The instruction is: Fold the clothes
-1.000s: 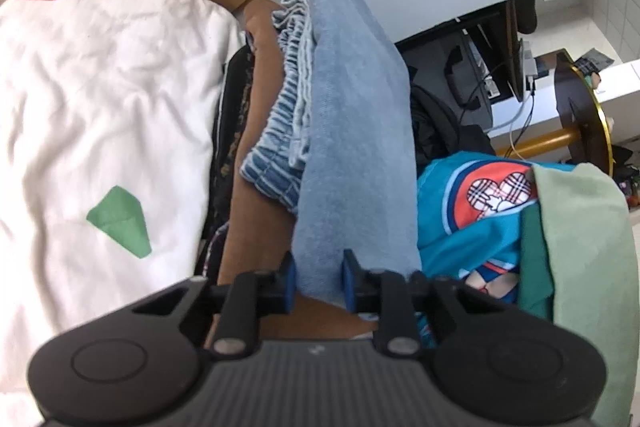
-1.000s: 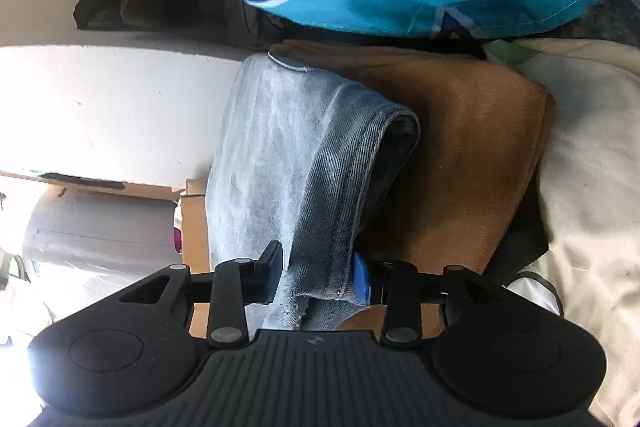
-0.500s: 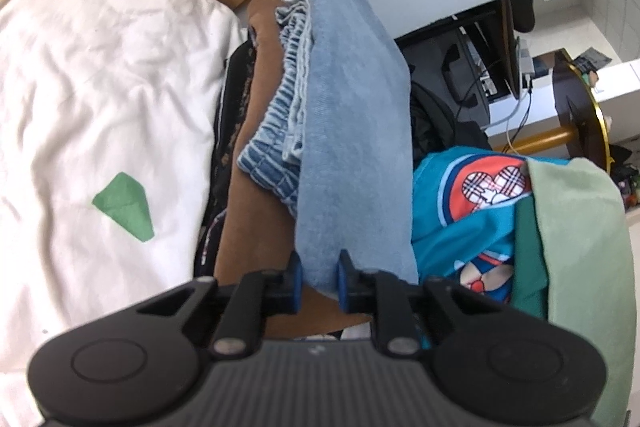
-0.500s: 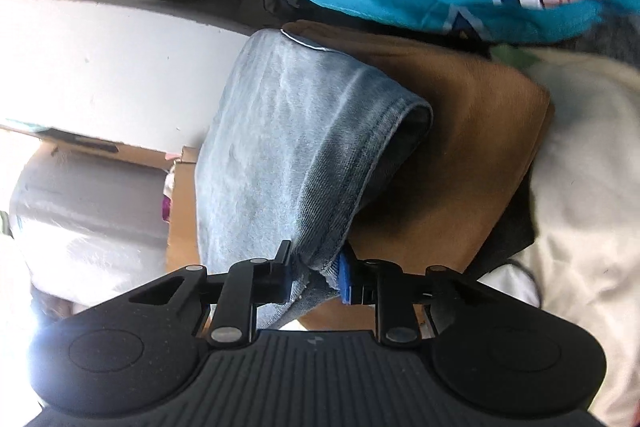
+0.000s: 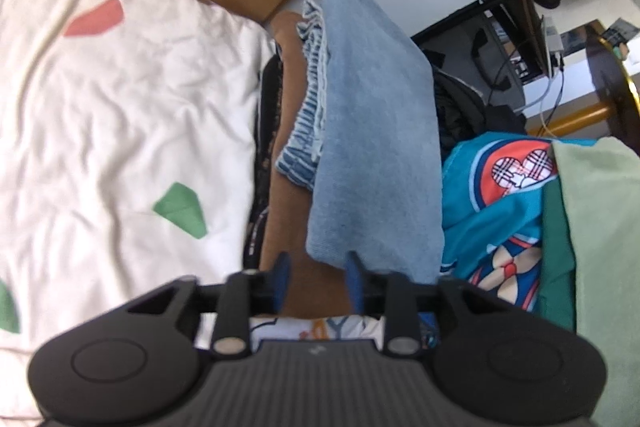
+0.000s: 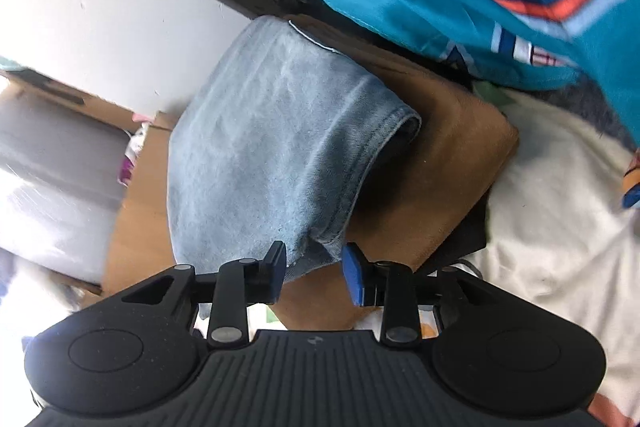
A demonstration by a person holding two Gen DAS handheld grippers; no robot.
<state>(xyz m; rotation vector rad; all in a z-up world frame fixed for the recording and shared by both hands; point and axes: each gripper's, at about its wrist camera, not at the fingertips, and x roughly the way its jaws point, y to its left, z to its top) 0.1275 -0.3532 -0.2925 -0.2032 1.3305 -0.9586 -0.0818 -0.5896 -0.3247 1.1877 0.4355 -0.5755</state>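
Denim folded jeans [image 5: 372,131] lie on brown cloth [image 6: 440,163]; both hand-held grippers [image 5: 318,281] [image 6: 312,273] are opening, released.

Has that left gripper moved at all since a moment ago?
Yes. The left gripper has pulled back off the folded blue jeans lying on the brown garment; its jaws are opening, with nothing between them now.

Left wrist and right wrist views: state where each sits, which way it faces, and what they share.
Left wrist: on the left hand-held gripper, facing down along the folded blue jeans; jaws opening, clear of the denim.
Right wrist: on the right hand-held gripper, facing the jeans' other end; jaws opening around the hem.
Shared: jeans, brown garment, teal print fabric.
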